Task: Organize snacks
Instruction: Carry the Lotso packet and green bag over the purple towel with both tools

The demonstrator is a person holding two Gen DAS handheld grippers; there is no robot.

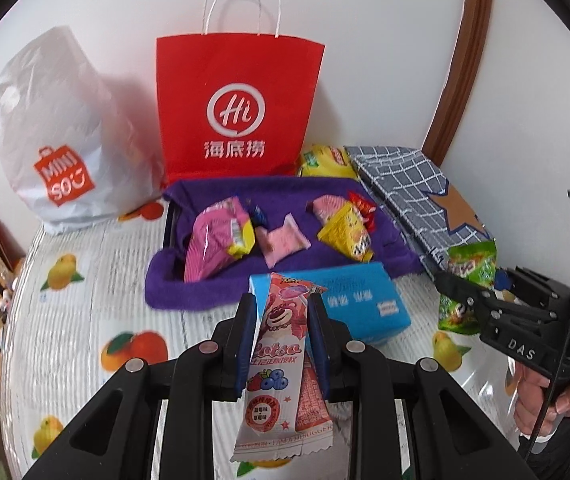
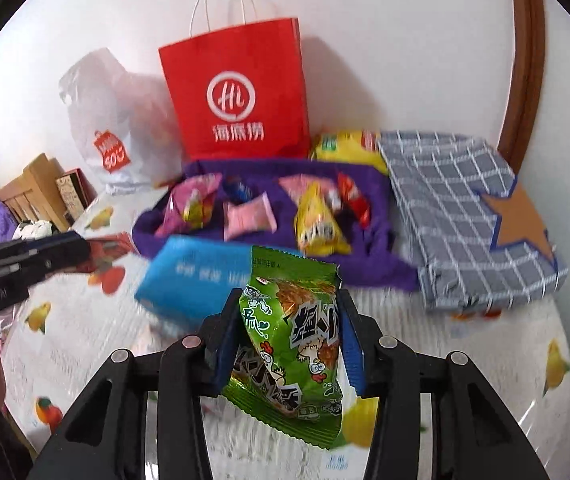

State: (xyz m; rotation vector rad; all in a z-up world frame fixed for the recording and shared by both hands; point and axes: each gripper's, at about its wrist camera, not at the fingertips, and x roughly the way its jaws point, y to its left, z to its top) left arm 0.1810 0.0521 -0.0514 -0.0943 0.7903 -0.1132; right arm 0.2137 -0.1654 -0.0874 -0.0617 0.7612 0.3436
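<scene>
My left gripper is shut on a long pink Lotso snack packet, held upright above the table. In the right wrist view my right gripper is shut on a green snack packet; the same gripper and green snack packet show at the right of the left wrist view. Beyond both lies a purple cloth tray holding several small snacks: a pink bag, a pink wrapped cake and a yellow packet. A blue box lies in front of the tray.
A red paper bag and a white plastic bag stand against the wall behind the tray. A grey checked box with a star lies at the right, a yellow chip bag behind it. A fruit-print cloth covers the table.
</scene>
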